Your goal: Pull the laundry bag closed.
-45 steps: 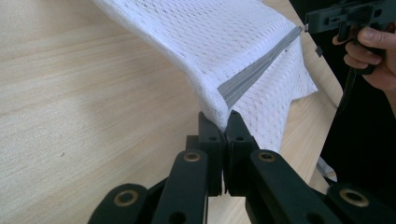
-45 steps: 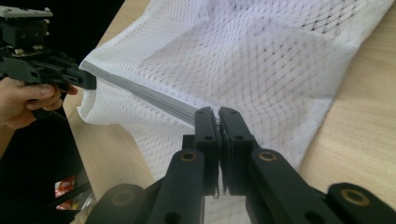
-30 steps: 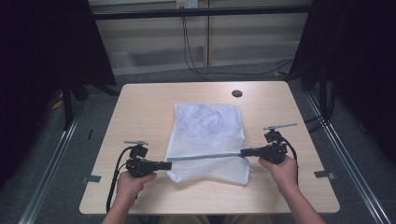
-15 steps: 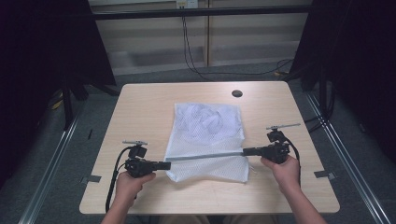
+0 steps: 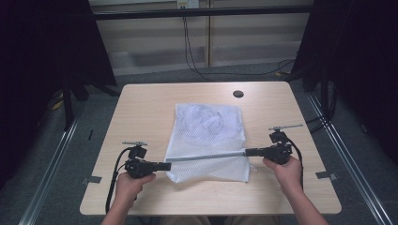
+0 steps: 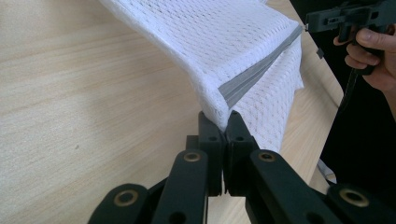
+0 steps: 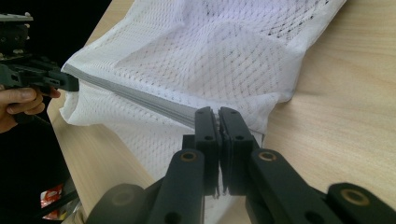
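A white mesh laundry bag (image 5: 209, 136) lies in the middle of the wooden table (image 5: 141, 108), with pale cloth bunched inside its far half. A grey zipper band (image 5: 206, 156) runs across its near part and is lifted taut between both grippers. My left gripper (image 5: 168, 165) is shut on the bag's left end of the band; its view shows the mesh corner (image 6: 219, 109) pinched between the jaws. My right gripper (image 5: 248, 152) is shut on the band's right end (image 7: 184, 112). In each gripper view the other gripper is seen at the band's far end, the right one (image 6: 308, 22) and the left one (image 7: 74, 84).
A small dark round hole (image 5: 238, 93) sits near the table's far edge. Black cables (image 5: 195, 51) run over the floor behind the table. Metal rails (image 5: 51, 168) flank the table on both sides, and dark curtains hang left and right.
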Motion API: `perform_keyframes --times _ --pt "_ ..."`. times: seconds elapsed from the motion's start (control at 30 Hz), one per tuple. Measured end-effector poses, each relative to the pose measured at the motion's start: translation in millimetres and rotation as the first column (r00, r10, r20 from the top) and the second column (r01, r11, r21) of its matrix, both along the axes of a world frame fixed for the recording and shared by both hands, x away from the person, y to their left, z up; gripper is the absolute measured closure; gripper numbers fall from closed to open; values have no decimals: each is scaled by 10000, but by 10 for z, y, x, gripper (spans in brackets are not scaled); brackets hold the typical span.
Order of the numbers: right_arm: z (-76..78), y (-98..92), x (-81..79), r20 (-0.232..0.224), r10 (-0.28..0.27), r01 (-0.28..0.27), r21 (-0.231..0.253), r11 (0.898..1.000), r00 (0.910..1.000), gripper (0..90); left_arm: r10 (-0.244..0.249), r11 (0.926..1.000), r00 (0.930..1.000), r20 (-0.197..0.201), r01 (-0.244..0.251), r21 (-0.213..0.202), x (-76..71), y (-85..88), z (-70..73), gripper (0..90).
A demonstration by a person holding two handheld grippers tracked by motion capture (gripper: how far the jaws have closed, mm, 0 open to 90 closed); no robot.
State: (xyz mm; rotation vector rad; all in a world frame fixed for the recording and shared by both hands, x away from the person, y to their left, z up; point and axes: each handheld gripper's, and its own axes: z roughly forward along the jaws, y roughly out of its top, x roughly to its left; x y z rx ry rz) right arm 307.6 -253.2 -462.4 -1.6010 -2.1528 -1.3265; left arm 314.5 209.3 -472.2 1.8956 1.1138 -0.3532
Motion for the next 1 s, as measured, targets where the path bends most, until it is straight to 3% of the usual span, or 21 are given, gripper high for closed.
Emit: perform_keyframes --times 0.43,0.6,0.7,0.9,1.0 --pt "-6 -23 -9 -95 -134 132 -155 9998 9999 869 45 10000 10000 -12 -45 12 1 3 -6 886" --pt "3 -10 -10 -4 -30 30 -335 9994 10000 868 -152 9998 9998 137 151 110 -13 -11 7 875" --pt "8 -7 -14 53 5 -2 -529 9986 10000 868 -264 9995 9994 244 260 186 -23 -18 16 818" --pt "7 -37 -22 164 -152 163 -714 9973 9997 858 -287 9988 9985 475 268 402 -23 8 40 623" --pt "5 -28 -26 257 -215 236 -850 9961 9994 791 -298 9983 9984 487 273 524 -26 -4 46 572"
